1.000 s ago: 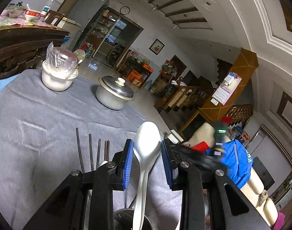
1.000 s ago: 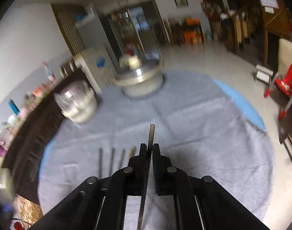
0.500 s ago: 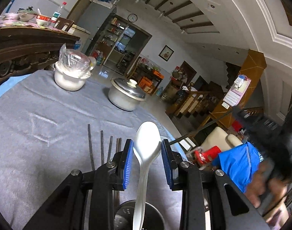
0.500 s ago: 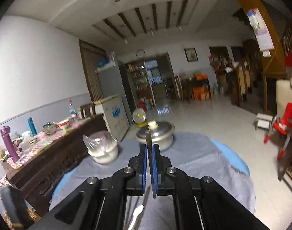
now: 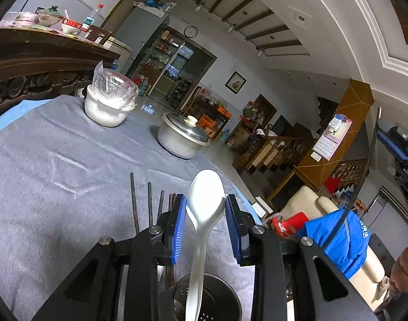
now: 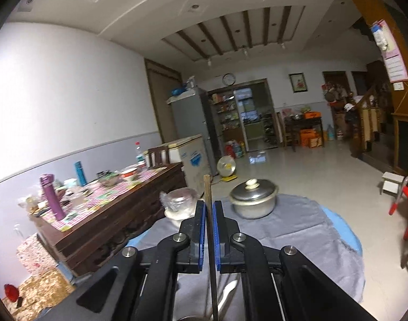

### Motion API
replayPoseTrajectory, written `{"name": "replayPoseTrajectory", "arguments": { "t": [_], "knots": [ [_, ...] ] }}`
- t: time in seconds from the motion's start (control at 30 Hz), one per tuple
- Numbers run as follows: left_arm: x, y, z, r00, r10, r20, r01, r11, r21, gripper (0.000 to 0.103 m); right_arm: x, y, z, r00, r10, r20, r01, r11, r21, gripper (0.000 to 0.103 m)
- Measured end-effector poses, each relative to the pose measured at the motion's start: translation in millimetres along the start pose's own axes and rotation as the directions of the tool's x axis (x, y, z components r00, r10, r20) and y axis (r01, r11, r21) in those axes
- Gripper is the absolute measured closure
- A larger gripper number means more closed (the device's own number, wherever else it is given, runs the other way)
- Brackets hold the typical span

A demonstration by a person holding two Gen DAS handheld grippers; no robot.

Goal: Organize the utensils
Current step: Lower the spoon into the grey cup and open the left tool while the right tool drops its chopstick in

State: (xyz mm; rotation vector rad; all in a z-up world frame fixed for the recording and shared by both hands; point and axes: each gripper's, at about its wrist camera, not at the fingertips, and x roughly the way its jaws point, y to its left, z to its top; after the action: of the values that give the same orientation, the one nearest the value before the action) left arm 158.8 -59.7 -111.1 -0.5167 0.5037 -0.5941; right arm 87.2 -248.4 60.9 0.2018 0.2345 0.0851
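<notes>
Grey cloth [image 5: 57, 160], white spoon [image 5: 204, 208], blue-padded tongs [image 5: 205, 224].

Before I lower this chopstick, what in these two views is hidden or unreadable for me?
- Utensil holder, left wrist view: rim cut by the bottom edge and the gripper frame.
- Chopstick, right wrist view: lower tip cut off by the bottom edge.
- Chopsticks on the cloth, left wrist view: near ends behind the left gripper, count uncertain.

The right gripper [image 6: 208, 234], clamped on a chopstick [image 6: 210, 240], now stands it upright above the table instead of low over the cloth. It now shows at the left camera's right edge [image 5: 391, 144].
</notes>
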Motion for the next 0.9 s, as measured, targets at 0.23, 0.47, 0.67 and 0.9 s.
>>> {"name": "replayPoseTrajectory", "arguments": {
  "t": [0.23,0.47,0.67,0.9],
  "knots": [
    [-4,2,-3,1.0,0.022,0.019,-0.022,1.0,0.021,0.072,17,19,-27,0.997,-0.003,-0.073,0.0,0.999,-0.038,0.097],
    [-7,-7,-12,0.998,0.07,0.012,-0.07,0.993,0.099,0.072,21,8,-62,0.987,-0.045,-0.156,0.041,0.999,-0.029,0.097],
    [-7,-13,-15,0.992,0.125,-0.019,-0.121,0.982,0.147,0.072,23,-12,-84,0.971,-0.068,-0.23,0.074,0.997,0.016,0.097],
    [-10,-24,-16,0.98,0.195,-0.032,-0.184,0.959,0.215,0.072,22,-39,-96,0.955,-0.038,-0.295,0.086,0.985,0.15,0.096]
  ]
}}
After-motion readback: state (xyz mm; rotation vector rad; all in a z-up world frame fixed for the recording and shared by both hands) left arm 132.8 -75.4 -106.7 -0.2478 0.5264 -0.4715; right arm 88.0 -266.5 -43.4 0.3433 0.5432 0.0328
